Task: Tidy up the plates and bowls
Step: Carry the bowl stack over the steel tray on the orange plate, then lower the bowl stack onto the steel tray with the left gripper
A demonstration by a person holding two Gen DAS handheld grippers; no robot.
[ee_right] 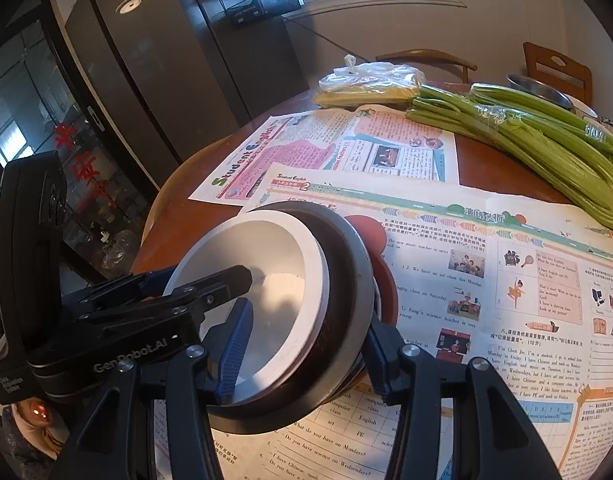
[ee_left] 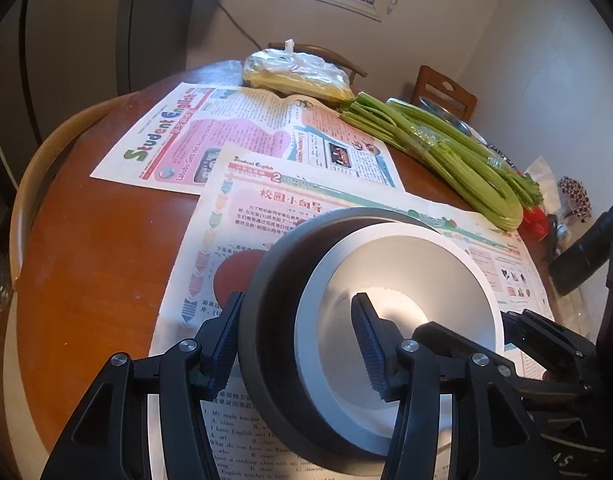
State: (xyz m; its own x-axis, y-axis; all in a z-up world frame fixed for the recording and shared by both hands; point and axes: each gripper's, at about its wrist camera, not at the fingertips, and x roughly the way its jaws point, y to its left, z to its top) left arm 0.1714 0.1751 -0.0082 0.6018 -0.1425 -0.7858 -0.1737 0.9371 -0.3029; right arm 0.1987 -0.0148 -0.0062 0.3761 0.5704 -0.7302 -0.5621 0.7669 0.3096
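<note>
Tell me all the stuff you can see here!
white bowl: one, white, nested inside the dark bowl
dark bowl: one, black, tilted over the newspapers
newspapers: two, colourful, on the table
table: one, brown, round
celery: bundles, green, far right of the table
plastic bag: one, clear with yellow contents, far edge
left gripper: black, fingers astride both bowls' rims
right gripper: black, fingers astride the rims, opposite side

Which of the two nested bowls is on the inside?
The white bowl; it sits inside the larger dark bowl, whose rim rings it.
</note>
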